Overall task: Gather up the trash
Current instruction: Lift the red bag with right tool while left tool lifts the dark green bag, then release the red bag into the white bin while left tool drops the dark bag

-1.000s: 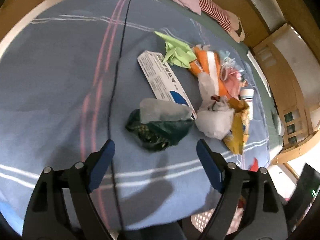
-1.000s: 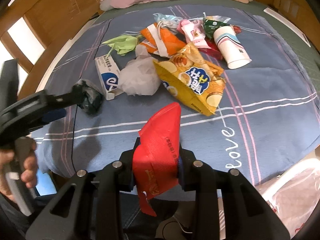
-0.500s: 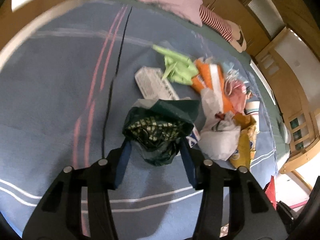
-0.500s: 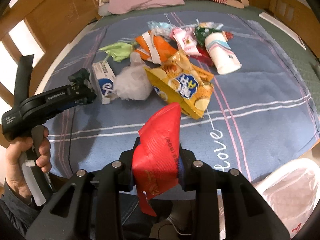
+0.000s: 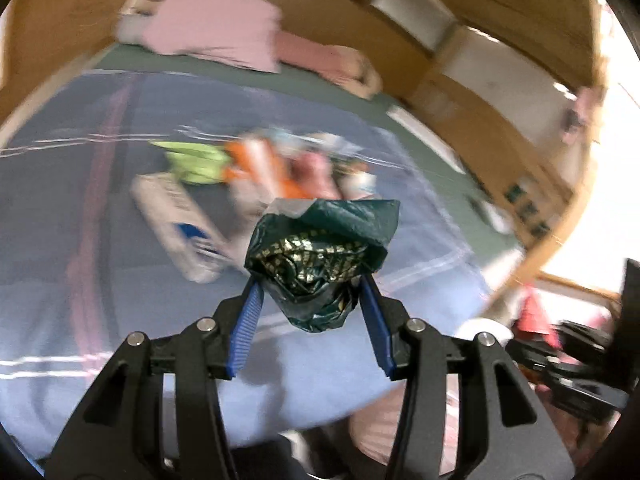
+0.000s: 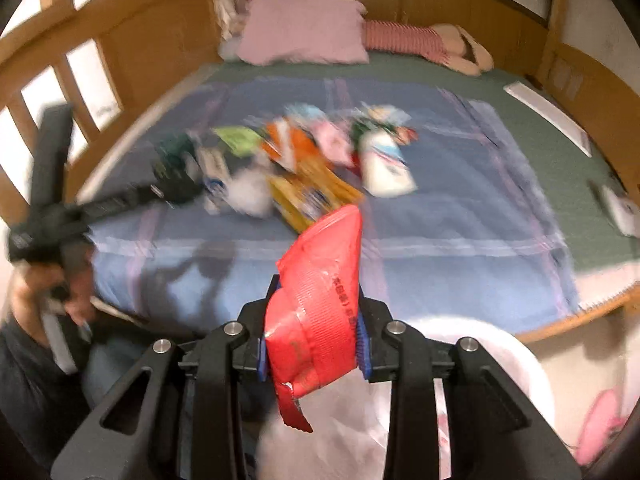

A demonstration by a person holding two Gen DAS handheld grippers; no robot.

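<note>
My left gripper (image 5: 311, 280) is shut on a crumpled dark green wrapper (image 5: 320, 256) with gold print, lifted clear of the blue blanket (image 5: 72, 208). My right gripper (image 6: 312, 300) is shut on a red snack bag (image 6: 320, 304), held above a white bin (image 6: 500, 344) lined with clear plastic at the bed's foot. Several pieces of trash lie on the blanket: a white and blue box (image 5: 176, 220), green paper (image 5: 192, 160), an orange bag (image 6: 288, 144), a yellow chip bag (image 6: 308, 196), a white paper cup (image 6: 384, 164) and a crumpled white bag (image 6: 248, 196). The view is blurred by motion.
A pink pillow (image 6: 304, 28) and a striped stuffed toy (image 6: 420, 44) lie at the head of the bed. A wooden bed frame (image 6: 132, 40) runs round the mattress. A person's hand (image 6: 44, 292) grips the left tool's handle at the left edge.
The left gripper closed on the dark green wrapper and lifted it off the blanket. Both grippers rose and pulled back from the bed; the white bin came into view under the right one.
</note>
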